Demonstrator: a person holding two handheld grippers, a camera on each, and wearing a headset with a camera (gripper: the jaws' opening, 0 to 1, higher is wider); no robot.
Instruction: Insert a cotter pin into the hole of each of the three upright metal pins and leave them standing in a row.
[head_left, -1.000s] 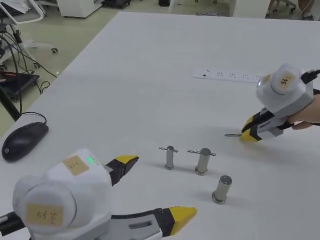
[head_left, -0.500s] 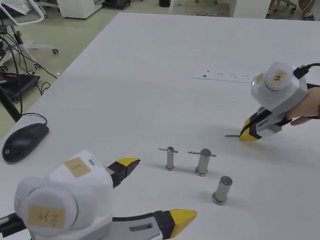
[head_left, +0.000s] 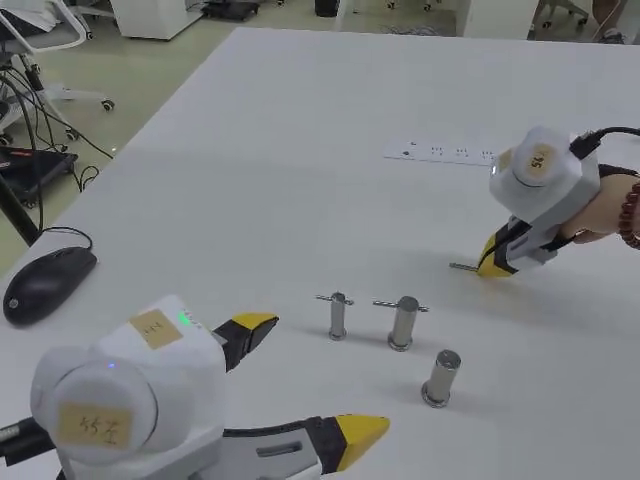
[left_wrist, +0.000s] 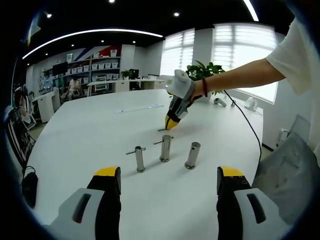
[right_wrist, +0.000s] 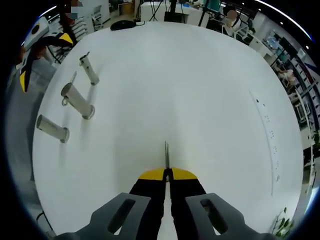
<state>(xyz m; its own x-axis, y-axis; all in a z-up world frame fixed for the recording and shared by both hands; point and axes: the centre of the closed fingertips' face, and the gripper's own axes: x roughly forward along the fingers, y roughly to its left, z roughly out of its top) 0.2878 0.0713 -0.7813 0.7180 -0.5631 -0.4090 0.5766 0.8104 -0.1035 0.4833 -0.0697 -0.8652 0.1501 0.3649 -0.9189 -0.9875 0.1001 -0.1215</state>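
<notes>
Nudged slightly toward the upright metal pins (head_left: 402, 322), the down-tilted right gripper (head_left: 490, 266) pinches the cotter pin (head_left: 462, 267) at its tips; the left gripper (head_left: 310, 376) hangs spread.

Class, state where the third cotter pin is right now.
Head view, right side: the cotter pin juts from the shut right gripper, between the power strip and the three metal pins.

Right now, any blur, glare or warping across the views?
Head view: sharp, even light, faint shadows by the metal pins. Left gripper view: fisheye bend, windows glaring. Right gripper view: table edge bows, cotter pin in right tongs sharp.
</notes>
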